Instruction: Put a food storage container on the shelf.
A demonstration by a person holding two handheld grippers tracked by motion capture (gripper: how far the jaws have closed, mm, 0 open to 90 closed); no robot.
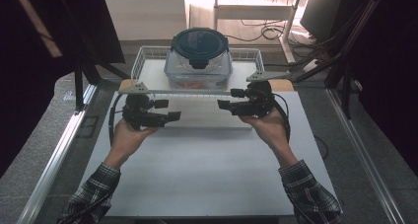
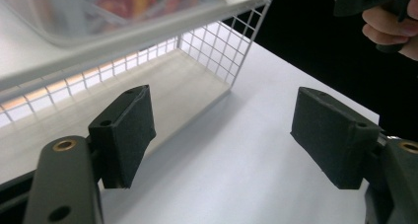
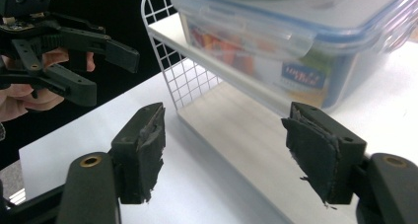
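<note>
Two grippers, left and right, fingers spread, nothing between them. Container sits on wire shelf. Advise both sides gripped evenly, level lift.

Both forearms reach forward, level. The left gripper and right gripper point inward at each other, jaws apart, nothing between them.

Label on food container: one, not legible.
Blue label on the clear container's side wall, beyond the right gripper's jaws; pale lettering too blurred to read.
</note>
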